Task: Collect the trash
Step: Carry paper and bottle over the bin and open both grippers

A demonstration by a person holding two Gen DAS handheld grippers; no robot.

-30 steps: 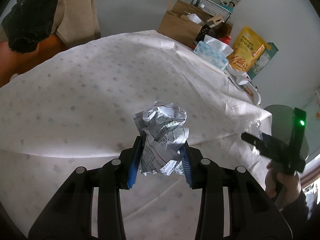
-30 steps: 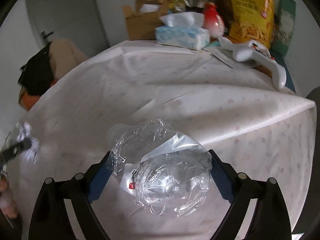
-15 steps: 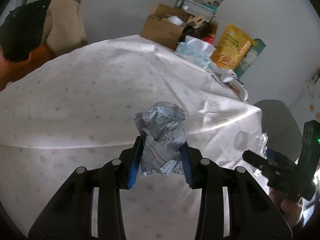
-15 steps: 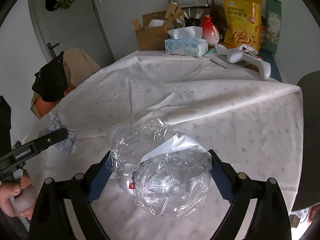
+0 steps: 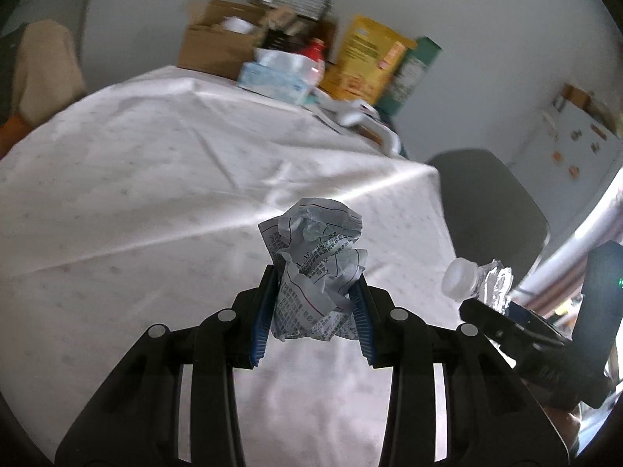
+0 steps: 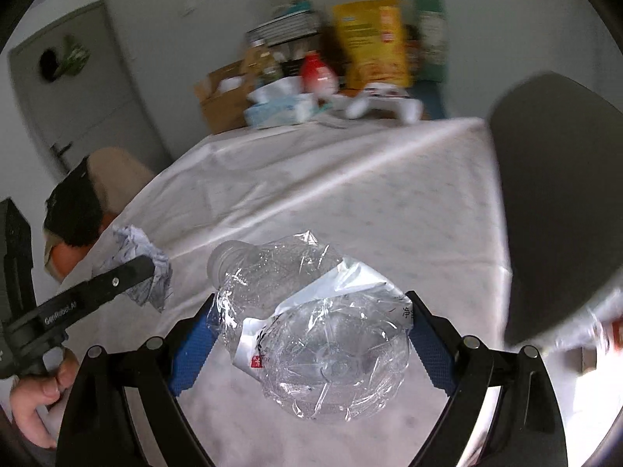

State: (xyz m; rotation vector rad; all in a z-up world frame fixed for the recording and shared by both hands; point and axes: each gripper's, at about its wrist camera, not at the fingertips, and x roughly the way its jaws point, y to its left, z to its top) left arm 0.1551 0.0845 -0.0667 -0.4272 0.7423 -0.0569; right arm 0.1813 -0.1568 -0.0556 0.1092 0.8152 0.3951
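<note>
Left gripper [image 5: 315,311] has its blue-padded fingers [image 5: 260,330] partly closed, clamped on a crumpled paper ball [image 5: 317,268], held up above the white tablecloth of the table [image 5: 136,202]. Over at four o'clock in that view, the right gripper [image 5: 506,323] comes into frame with a white bottle cap poking out ahead of it.

Right wrist view now: those fingers [image 6: 190,350] stand wide, pressed on either side of a crushed clear plastic bottle [image 6: 311,334], cap end pointing to eleven o'clock, base toward the camera. At nine o'clock the left gripper shows side-on, a hand [image 6: 35,401] wrapped round its handle, paper ball at its tip.

Far edge of the table, around twelve o'clock: a cardboard box [image 5: 218,46], a tissue box [image 5: 272,81], a yellow snack bag [image 5: 366,66], all blurred, and what looks like a white handheld device [image 6: 385,107]. A dark chair back [image 6: 560,202] fills three o'clock.
</note>
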